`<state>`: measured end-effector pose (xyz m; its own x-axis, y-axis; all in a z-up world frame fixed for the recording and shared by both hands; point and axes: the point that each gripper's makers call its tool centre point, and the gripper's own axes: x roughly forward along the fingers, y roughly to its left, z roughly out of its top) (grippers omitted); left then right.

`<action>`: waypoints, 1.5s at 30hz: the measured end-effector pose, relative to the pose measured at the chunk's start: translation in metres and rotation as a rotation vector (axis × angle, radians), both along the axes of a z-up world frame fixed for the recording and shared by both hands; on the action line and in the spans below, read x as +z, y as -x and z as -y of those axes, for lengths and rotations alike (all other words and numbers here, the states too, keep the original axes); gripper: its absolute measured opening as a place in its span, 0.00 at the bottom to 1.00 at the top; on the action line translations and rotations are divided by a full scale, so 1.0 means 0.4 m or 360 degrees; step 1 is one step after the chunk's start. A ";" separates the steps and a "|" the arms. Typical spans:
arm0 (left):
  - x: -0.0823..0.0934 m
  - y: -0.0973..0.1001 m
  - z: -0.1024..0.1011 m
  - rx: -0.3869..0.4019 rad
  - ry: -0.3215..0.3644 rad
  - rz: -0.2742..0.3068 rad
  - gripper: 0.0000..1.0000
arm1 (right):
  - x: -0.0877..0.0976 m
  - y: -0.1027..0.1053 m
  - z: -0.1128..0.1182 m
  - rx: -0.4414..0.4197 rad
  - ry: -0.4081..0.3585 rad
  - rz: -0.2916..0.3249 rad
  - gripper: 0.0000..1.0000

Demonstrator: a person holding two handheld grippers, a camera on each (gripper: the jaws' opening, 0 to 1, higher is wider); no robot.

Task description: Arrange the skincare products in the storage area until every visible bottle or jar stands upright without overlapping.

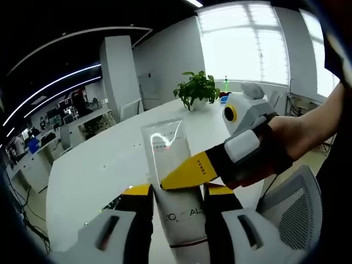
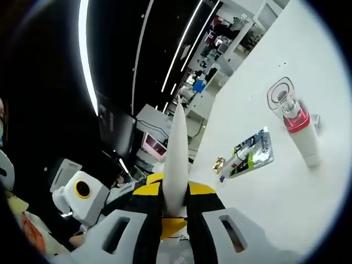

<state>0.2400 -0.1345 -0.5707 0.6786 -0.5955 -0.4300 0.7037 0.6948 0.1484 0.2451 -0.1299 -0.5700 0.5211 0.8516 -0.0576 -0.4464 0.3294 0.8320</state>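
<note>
Jaws of both grippers clamp one white tube (image 1: 165, 151) — its lower end hidden, label perhaps unreadable.

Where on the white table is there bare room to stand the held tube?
Bare tabletop runs from the tube toward the potted plant. In the right gripper view, open surface lies below the pink-capped bottle and flat packet; those two sit close together, so it is tighter there.

— Any legible markings?
— On the white tube (image 1: 175, 181), grey lettering, partly covered; "O" and "AL" read. Small print on the right tool's (image 1: 184, 175) yellow tip, unreadable.
— Elsewhere?
— Nothing legible.
</note>
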 end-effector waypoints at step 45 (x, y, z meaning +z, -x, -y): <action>0.137 0.059 0.044 -0.0766 0.0400 -0.0298 0.23 | 0.036 0.120 -0.028 0.0852 0.0383 0.0954 0.14</action>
<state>0.2163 -0.1522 -0.5159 0.2317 -0.9178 -0.3223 0.9478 0.2877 -0.1377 0.1970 -0.1188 -0.5556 0.0501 0.9925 -0.1112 -0.9371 0.0853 0.3384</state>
